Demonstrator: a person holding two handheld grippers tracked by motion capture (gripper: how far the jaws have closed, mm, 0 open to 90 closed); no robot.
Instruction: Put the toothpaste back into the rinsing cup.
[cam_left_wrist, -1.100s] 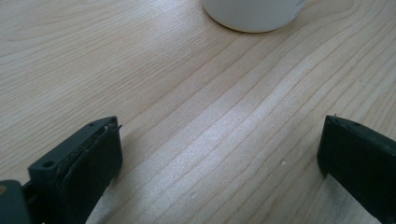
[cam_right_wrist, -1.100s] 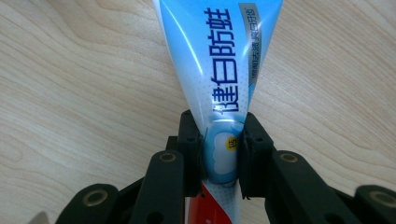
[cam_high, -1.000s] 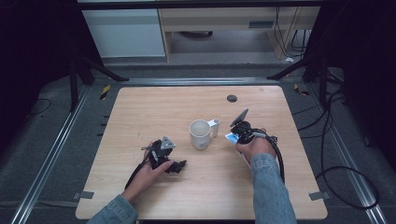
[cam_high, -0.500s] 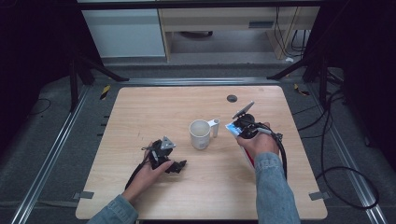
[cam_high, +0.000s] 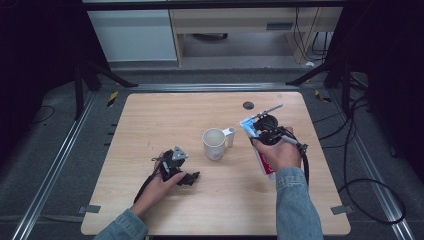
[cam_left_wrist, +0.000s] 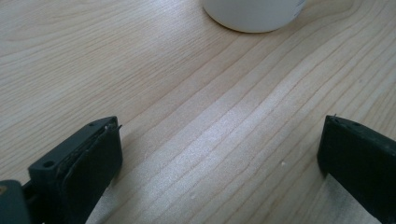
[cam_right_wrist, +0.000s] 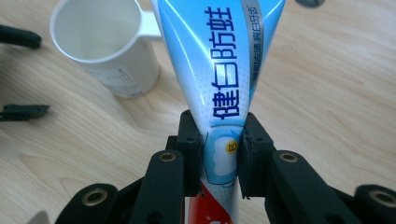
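**Blue-and-white toothpaste tube clamped in the right gripper beside a white mug**

Pale wood grain forms the table (cam_high: 150, 120) on which we see every element of the scene. In the right gripper view, the right gripper (cam_right_wrist: 219, 149) has its two black jaws pressed against the narrow part of a toothpaste tube (cam_right_wrist: 219, 60), blue and white with dark printed characters and a red band near the jaws. The tube widens away from the jaws and passes just beside the handle of a white mug (cam_right_wrist: 105, 44), which stands upright on the wood with its mouth open to us.

In the high view we find the same right gripper (cam_high: 262, 131) in the person's right hand (cam_high: 277, 152), right of the mug (cam_high: 214, 144) and near it; the tube (cam_high: 265, 165) runs back under the hand. Whether the tube touches the table there we cannot tell, since the hand covers much of it.

The left gripper (cam_high: 185, 175) lies low on the table in the person's left hand (cam_high: 160, 187), left of and nearer to us than the mug. In the left gripper view its jaws stand wide apart over bare wood, with nothing between them, and the mug's base (cam_left_wrist: 254, 14) appears beyond them.

A small dark disc (cam_high: 248, 105) sits on the table farther back.
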